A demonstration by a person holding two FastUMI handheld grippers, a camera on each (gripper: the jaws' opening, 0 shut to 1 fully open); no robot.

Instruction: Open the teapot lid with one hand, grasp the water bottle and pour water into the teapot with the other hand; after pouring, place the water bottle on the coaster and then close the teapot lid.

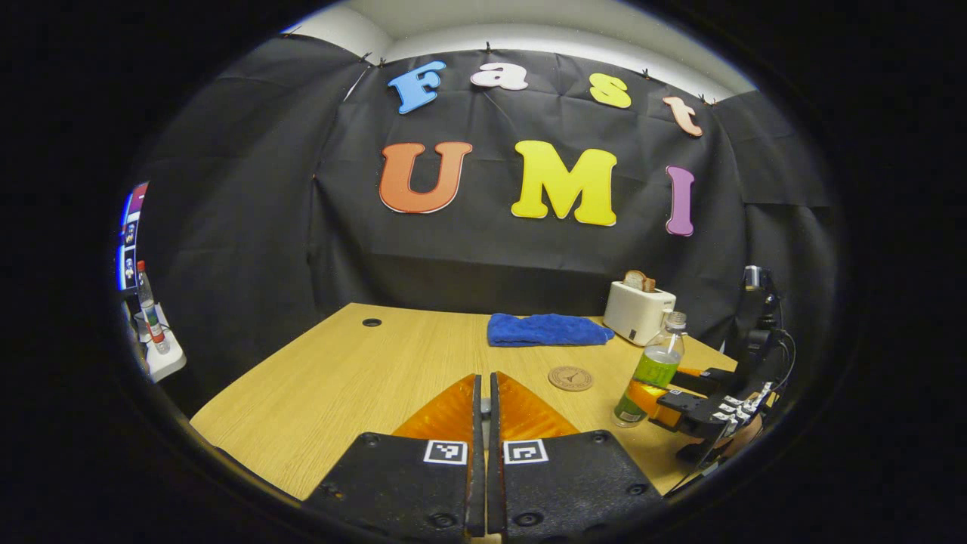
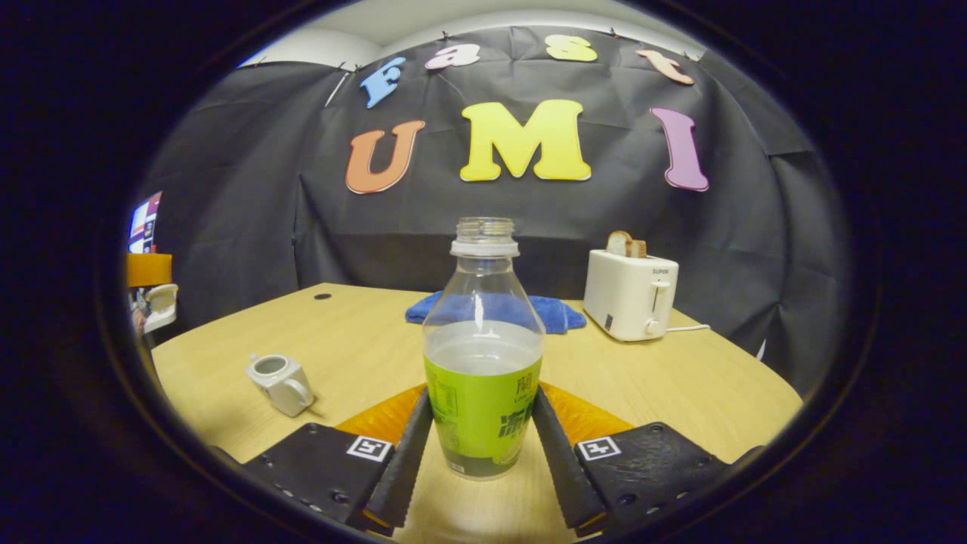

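In the right gripper view, the water bottle [image 2: 483,355] stands upright at the centre of the frame, uncapped and roughly half full, with the right gripper [image 2: 482,446] set around its labelled lower body; both fingers lie against the sides of the label, so the grip appears closed on the bottle. A low hold on the widest section likely keeps the open neck clear for pouring. The teapot [image 2: 281,383] sits at lower left of that view, well apart from the bottle, its top opening exposed with no lid on it, so the opening step appears done; the lid's location cannot be told. In the left gripper view, the left gripper [image 1: 485,400] occupies the bottom centre with its jaws drawn almost together; whether anything is pinched between them cannot be told. The coaster [image 1: 570,378] lies just right of centre on the table [image 1: 355,378], near the bottle, ready to receive it after pouring. A blue cloth [image 1: 545,329] and a toaster [image 1: 638,311] stand farther back, clear of the work area.
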